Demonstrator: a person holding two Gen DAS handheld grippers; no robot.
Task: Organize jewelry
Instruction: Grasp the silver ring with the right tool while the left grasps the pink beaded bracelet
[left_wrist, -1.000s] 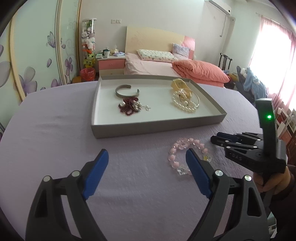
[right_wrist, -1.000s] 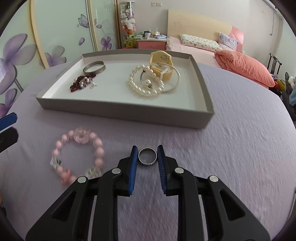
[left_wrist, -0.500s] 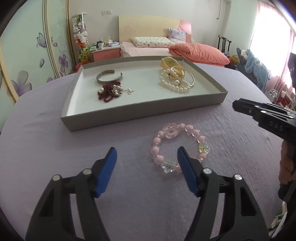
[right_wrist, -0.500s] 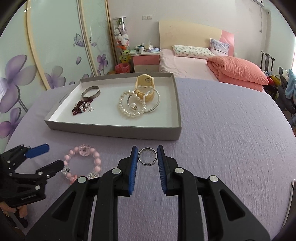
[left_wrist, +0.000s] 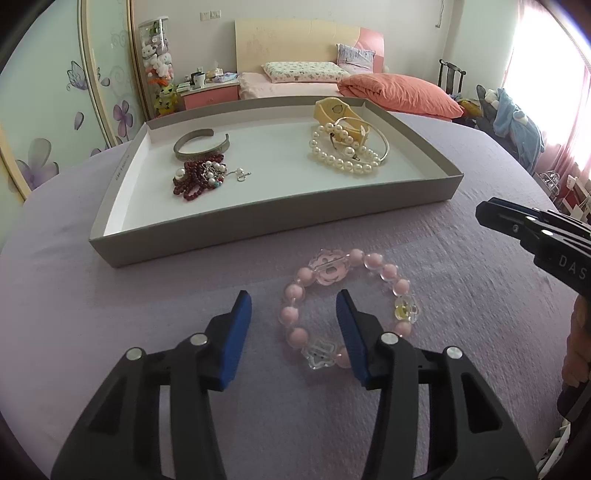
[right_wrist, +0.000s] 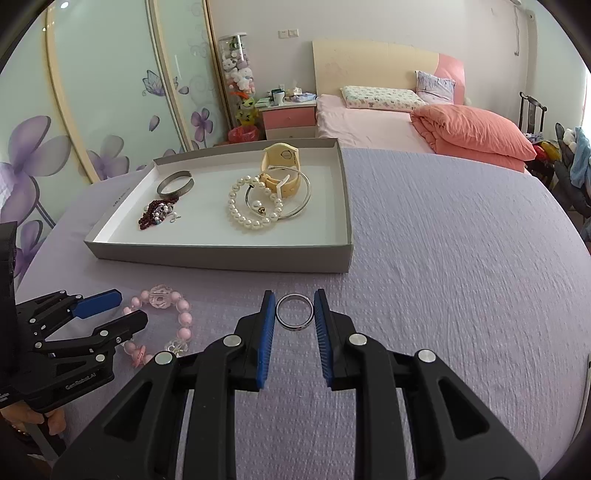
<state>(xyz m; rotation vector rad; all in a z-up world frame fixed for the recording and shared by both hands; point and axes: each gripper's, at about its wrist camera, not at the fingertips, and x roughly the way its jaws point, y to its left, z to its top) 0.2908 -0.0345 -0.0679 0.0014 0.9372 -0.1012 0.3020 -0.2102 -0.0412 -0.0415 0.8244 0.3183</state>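
A pink bead bracelet lies on the purple cloth in front of a grey tray. My left gripper is open, its fingers straddling the bracelet's left side; it also shows in the right wrist view beside the bracelet. My right gripper is shut on a silver ring, held above the cloth in front of the tray. The tray holds a silver cuff, dark red beads, a pearl bracelet, a thin bangle and a yellow watch.
The round table's purple cloth spreads to the right of the tray. A bed with an orange duvet, a pink nightstand and a floral wardrobe stand behind the table.
My left gripper has moved forward and narrowed around the pink bracelet's left side. My right gripper has lifted and drawn back with the ring still in it.
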